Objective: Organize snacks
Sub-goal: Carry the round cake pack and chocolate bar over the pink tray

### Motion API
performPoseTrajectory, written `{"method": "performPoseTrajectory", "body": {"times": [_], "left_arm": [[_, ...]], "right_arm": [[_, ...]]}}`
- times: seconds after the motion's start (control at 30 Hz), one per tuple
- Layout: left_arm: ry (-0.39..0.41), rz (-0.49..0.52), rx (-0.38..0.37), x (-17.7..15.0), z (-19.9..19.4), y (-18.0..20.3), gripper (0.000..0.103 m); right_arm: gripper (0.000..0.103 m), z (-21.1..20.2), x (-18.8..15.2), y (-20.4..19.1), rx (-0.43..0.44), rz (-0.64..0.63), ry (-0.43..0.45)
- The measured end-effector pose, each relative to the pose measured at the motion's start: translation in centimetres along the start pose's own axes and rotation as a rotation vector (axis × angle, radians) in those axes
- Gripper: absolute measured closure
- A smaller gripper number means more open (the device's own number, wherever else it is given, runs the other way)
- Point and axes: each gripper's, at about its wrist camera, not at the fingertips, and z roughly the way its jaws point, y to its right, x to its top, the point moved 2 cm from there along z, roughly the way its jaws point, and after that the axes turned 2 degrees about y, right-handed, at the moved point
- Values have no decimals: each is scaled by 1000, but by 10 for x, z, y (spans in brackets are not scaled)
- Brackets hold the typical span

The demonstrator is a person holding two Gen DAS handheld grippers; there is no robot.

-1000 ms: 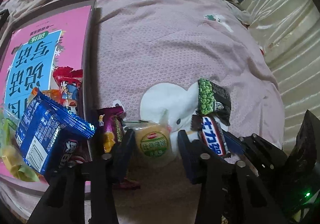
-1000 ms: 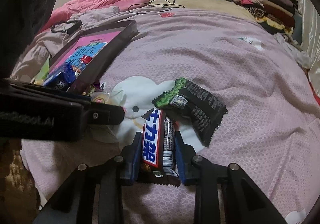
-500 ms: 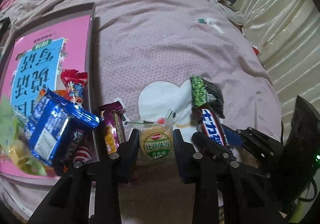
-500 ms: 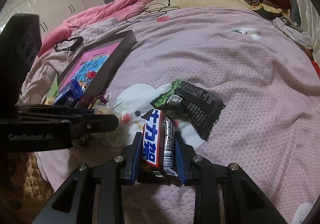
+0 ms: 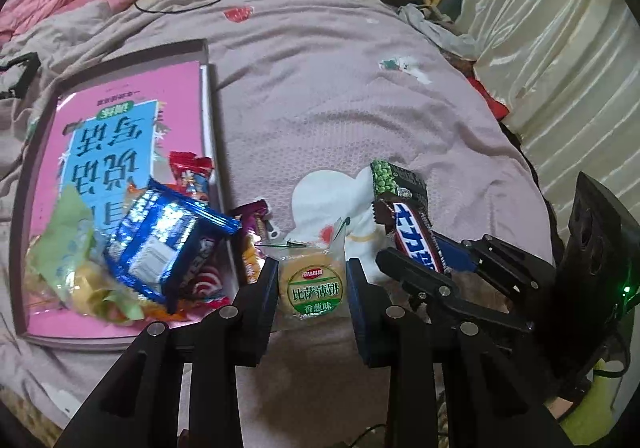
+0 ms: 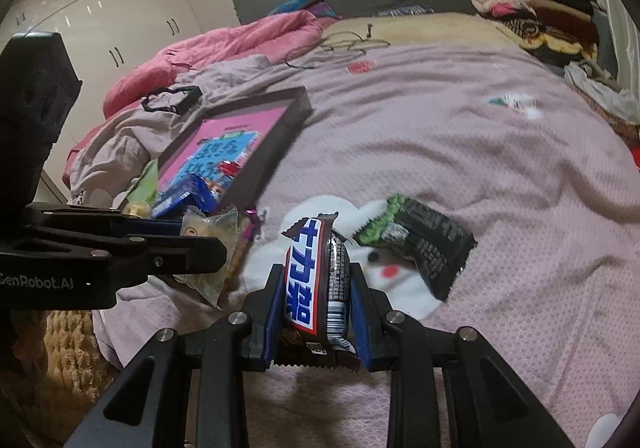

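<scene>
The left claw (image 5: 312, 284) is closed on the round cracker pack (image 5: 314, 288); both blue pads touch its sides. The right claw (image 6: 316, 300) squeezes the chocolate bar (image 6: 316, 284) tight, holding it upright just above the pink bed cover (image 6: 480, 167). The two claws are side by side near the front edge of the bed.

One second ago the left claw was wide open around the cracker pack. Now it has shut on the pack and lifted it a bit. The right claw has kept its grip and has raised the bar higher.

The green pea bag (image 6: 420, 244) lies on the white bunny picture (image 5: 320, 199). The pink box (image 5: 120, 127) holds a blue bag (image 5: 160, 244) and other snacks, piled up and hard to tell apart. A purple candy (image 5: 254, 224) beside the box is partly hidden by the left claw.
</scene>
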Motion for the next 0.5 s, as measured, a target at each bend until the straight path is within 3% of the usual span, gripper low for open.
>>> {"method": "performPoseTrajectory", "body": {"times": [0.5], "left_arm": [[64, 14, 13, -3, -34, -10, 69]], "right_arm": [[73, -18, 12, -33, 43, -34, 74]]}}
